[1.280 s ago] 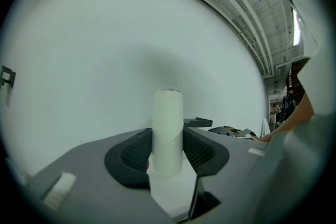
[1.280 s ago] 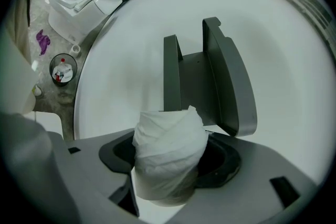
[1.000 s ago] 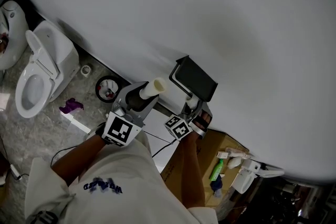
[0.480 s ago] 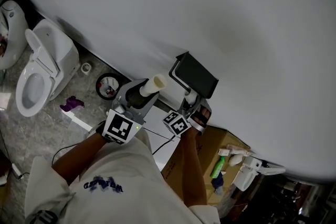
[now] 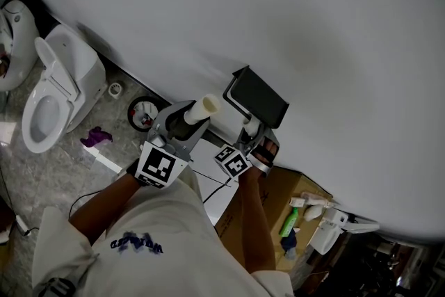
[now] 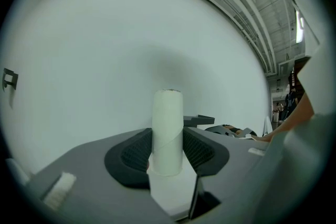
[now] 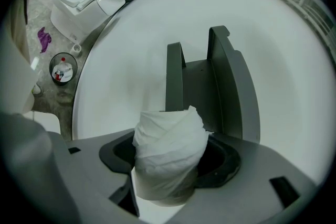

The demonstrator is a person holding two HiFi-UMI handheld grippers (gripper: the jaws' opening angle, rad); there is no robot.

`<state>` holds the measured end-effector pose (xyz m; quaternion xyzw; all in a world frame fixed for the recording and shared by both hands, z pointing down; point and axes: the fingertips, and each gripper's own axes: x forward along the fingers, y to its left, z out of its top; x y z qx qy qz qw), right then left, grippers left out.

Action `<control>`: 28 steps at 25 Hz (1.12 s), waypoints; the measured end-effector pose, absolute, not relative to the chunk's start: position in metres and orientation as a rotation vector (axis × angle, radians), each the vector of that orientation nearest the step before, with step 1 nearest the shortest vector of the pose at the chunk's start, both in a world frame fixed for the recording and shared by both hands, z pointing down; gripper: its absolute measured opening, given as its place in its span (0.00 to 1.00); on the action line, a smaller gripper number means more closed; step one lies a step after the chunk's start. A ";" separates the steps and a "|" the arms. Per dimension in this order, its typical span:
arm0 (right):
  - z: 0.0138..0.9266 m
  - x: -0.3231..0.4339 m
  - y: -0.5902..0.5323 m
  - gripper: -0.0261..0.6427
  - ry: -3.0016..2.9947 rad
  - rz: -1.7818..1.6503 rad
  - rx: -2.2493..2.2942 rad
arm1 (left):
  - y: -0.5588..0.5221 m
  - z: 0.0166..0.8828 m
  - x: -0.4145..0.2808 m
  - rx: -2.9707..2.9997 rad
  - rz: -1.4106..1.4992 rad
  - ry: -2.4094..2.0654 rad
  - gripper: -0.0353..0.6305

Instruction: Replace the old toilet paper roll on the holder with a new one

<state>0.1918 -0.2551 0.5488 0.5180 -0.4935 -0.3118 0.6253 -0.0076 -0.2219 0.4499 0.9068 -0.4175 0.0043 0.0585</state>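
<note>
My left gripper (image 5: 179, 124) is shut on a bare cream cardboard tube (image 5: 202, 109), which sticks out past the jaws toward the white wall. In the left gripper view the tube (image 6: 167, 131) stands upright between the dark pads (image 6: 134, 152). My right gripper (image 5: 254, 140) is shut on a white toilet paper roll (image 7: 169, 152) with loosely wrapped outer layers. It sits just below the dark grey holder (image 5: 259, 99) on the wall. In the right gripper view the holder (image 7: 223, 86) is straight ahead of the roll, with two upright side plates and nothing between them.
A white toilet (image 5: 52, 97) stands at the left, with a small round bin (image 5: 142, 115) and a purple cloth (image 5: 95, 138) on the stone floor beside it. Under the holder is an open cardboard box (image 5: 274, 195) with a green bottle (image 5: 288, 225) and other bottles.
</note>
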 end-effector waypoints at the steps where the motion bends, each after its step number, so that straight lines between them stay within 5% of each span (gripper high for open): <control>1: 0.549 0.191 -0.255 0.49 -1.133 -0.716 1.188 | -0.223 0.450 -0.009 2.744 0.012 -1.272 0.33; 28: 0.551 0.187 -0.258 0.49 -1.123 -0.722 1.191 | -0.220 0.454 -0.024 2.716 0.043 -1.353 0.33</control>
